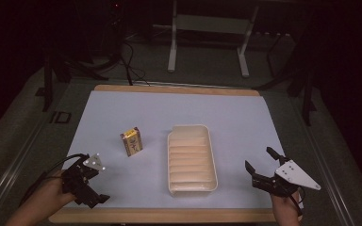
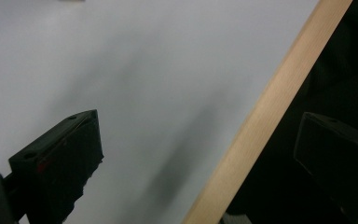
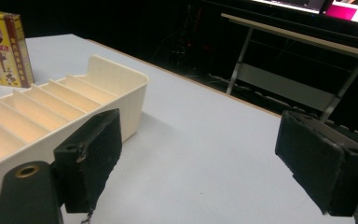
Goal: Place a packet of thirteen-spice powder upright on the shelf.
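With both hand-held grippers, left (image 1: 87,181) and right (image 1: 260,165), gaping empty at the worktop's (image 1: 122,106) near corners, the upright yellow box (image 1: 131,141) should be clamped across its narrow sides and lowered into a slot of the cream tray (image 1: 209,141).

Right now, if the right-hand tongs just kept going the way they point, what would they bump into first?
Probably nothing soon. The right tongs stand open, pointing past the cream tray, which sits off to one side. Ahead lies bare white table surface, then its far edge; depth is hard to judge.

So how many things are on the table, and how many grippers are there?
Yellow box: 1
Cream tray with dividers: 1
Grippers: 2, the left gripper and the right gripper
Total: 4
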The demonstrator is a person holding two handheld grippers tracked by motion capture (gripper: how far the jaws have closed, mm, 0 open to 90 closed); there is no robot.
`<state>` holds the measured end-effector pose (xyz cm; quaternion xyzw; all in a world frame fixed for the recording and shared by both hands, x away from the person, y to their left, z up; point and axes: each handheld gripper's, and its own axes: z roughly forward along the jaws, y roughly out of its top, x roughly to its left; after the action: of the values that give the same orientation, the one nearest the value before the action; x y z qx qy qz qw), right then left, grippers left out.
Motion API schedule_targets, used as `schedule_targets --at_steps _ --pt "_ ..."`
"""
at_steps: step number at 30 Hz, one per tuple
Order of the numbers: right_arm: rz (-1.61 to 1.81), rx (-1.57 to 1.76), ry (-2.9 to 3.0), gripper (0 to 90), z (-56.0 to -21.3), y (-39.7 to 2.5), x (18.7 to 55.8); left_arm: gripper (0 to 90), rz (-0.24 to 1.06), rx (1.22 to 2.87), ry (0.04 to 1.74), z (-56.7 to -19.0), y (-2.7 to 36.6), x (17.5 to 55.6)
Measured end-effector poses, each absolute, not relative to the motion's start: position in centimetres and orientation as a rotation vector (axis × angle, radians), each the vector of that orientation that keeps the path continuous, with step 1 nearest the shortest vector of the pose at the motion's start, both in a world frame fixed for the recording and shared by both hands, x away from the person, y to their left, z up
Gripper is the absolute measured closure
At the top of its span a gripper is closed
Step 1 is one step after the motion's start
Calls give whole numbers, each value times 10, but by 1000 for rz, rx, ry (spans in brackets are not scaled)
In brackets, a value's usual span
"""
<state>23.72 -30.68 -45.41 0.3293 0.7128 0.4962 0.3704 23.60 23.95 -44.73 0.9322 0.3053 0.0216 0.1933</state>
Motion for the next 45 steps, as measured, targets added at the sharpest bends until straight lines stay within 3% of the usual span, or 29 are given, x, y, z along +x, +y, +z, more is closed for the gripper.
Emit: schedule_targets --at_steps 6,13,21,28,45 --pt "1270 832 1860 146 -455 -303 237 13 6 2603 900 -449 240 239" --pt "1264 821 1888 146 -457 -300 237 13 -124 2708 1030 -451 236 244" --pt "1231 794 1923 145 -459 -296 237 13 -66 2742 1132 -453 241 250" --pt "1220 785 1958 145 -460 -292 237 13 -147 2740 1284 -451 242 258" --pt "1211 779 1997 146 -461 -290 238 14 -82 2695 1250 -424 232 294"
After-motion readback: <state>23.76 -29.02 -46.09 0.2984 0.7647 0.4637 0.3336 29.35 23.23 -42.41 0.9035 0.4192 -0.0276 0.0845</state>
